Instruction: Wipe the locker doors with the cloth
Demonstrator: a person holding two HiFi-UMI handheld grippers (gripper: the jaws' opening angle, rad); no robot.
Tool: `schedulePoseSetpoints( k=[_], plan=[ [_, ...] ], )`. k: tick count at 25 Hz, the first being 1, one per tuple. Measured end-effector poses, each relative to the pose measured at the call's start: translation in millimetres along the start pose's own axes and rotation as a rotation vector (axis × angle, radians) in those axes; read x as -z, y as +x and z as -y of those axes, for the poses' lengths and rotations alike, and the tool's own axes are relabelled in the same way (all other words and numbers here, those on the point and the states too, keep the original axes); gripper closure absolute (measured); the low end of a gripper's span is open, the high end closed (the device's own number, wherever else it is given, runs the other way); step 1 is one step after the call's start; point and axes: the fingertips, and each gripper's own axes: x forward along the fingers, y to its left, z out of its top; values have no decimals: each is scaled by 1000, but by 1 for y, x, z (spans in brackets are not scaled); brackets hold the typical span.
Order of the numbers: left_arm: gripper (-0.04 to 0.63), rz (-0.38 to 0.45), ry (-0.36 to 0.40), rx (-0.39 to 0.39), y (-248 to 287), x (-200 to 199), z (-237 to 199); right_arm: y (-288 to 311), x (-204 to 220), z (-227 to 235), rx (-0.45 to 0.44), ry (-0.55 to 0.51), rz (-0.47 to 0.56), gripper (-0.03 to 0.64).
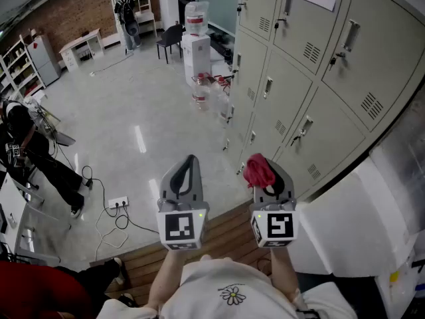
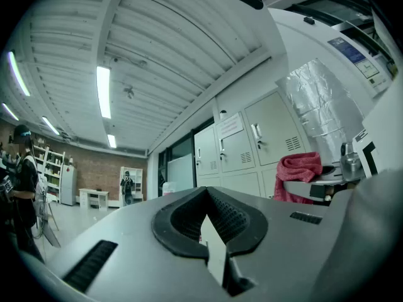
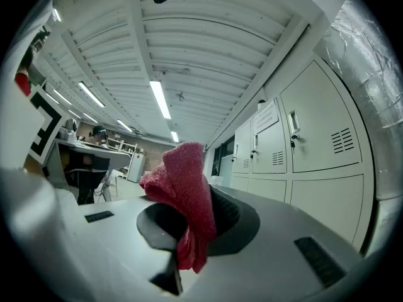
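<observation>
Two hand-held grippers: left [image 1: 192,159], right [image 1: 265,169]. One red cloth [image 1: 257,171]. One water dispenser [image 1: 196,53].

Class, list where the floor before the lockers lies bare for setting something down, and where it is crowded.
Bare: the wide shiny floor between the lockers and the power strip. Crowded: the lockers' far foot, by the water dispenser and bottles; the left edge, with cables and a person.

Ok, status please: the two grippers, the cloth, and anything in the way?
Left gripper shut, empty. Right gripper shut on red cloth. Cloth short of the locker doors, not touching. Nothing seen between them.
</observation>
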Motion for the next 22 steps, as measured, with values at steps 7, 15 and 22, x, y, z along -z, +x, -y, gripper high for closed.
schedulePoseSetpoints(
  k=[7, 15, 22],
  plan=[
    [578, -3, -12, -9, -3, 4, -13, 3, 1, -11, -6, -12, -6, 586],
    [578, 3, -12, -13, -7, 4, -10, 0, -3, -16, -39, 17, 23, 586],
    [578, -23, -16, -51, -14, 13, -9, -5, 11, -16, -80, 52, -1, 586]
  ],
)
